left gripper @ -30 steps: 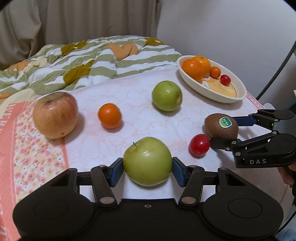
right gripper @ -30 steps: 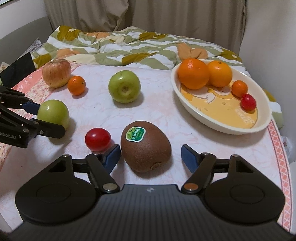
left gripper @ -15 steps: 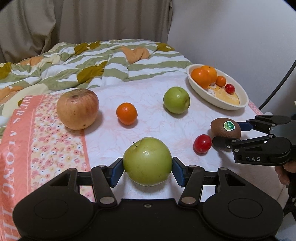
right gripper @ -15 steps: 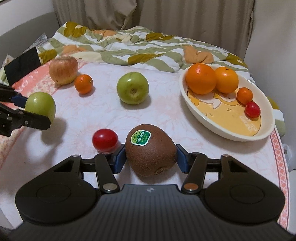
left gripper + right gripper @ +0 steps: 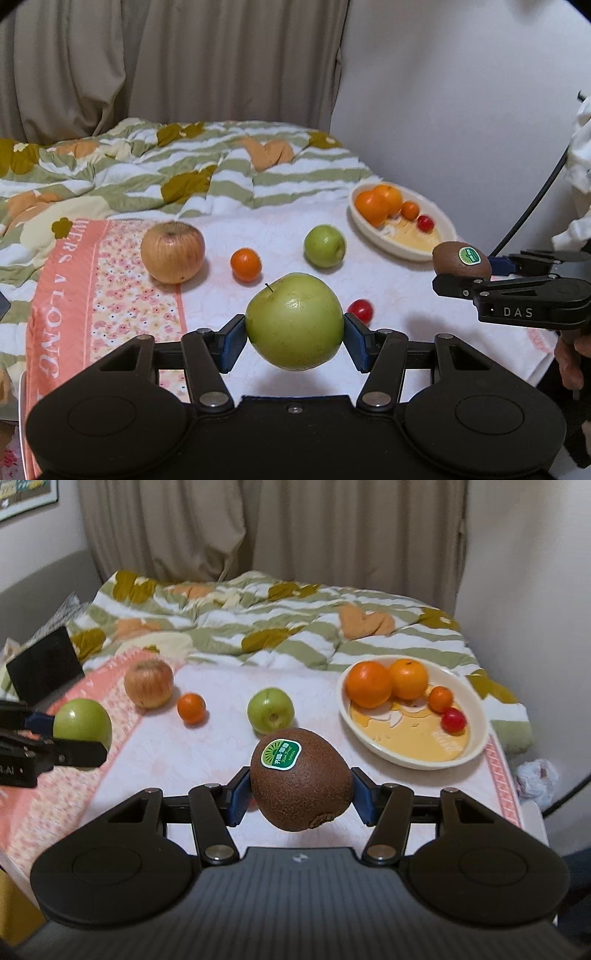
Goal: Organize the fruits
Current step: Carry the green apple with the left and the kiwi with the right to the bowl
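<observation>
Gripping a green apple (image 5: 294, 321), the left gripper (image 5: 294, 338) is held above the tablecloth (image 5: 207, 291), both blue pads pressed on the fruit's sides. A kiwi (image 5: 301, 779) with a green sticker is clamped in the right gripper (image 5: 301, 799), also clear of the cloth. Left on the cloth: a red-yellow apple (image 5: 172, 252), a small orange (image 5: 245, 264), a second green apple (image 5: 324, 246), a cherry tomato (image 5: 360, 309). Oranges and a tomato are seen in the oval dish (image 5: 476, 716) at far right.

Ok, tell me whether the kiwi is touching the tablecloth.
Apart. The right wrist view shows the kiwi clamped in the right gripper, hanging clear above the tablecloth.
</observation>
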The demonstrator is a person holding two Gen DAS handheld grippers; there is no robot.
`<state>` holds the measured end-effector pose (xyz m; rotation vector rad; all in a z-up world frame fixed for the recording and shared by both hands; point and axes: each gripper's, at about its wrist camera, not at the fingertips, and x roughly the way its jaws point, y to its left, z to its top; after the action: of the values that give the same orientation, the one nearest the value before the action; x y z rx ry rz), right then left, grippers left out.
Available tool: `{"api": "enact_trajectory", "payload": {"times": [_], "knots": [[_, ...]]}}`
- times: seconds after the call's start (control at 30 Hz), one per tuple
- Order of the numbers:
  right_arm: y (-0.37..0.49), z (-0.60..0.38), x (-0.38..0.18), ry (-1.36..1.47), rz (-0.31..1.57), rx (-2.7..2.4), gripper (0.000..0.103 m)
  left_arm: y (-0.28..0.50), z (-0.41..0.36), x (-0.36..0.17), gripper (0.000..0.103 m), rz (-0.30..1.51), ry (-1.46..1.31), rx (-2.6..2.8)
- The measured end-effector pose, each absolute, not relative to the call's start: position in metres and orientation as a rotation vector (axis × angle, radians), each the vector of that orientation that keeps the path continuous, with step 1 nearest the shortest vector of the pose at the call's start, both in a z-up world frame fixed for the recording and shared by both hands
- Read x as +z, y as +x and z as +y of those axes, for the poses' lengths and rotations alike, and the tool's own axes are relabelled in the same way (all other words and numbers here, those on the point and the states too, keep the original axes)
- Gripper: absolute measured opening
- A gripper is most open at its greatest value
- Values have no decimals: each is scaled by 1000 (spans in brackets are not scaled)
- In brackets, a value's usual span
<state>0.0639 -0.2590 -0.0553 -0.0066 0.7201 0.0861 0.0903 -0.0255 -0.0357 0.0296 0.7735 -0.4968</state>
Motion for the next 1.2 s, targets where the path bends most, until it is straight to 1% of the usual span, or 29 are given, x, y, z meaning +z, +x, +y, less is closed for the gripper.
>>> {"api": "enact_trajectory", "payload": {"times": [0.2,0.37,0.6,1.0,1.2], "knots": [[34,-270,-27,32,693,67,71,73,-32,-8,60,705,3,-496],[19,-289,-14,40,679,59,71,62,-48,12,60,654,12,-481],[18,-337,-1,41,665,88,71,52,-89,26,60,617,-20,-403],[54,-420,-1,-55,652,174,71,68,-187,21,60,631,-37,-341],[78,-448,-14,-26,676,179,71,94,-224,8,60,665,-4,-347]]}}
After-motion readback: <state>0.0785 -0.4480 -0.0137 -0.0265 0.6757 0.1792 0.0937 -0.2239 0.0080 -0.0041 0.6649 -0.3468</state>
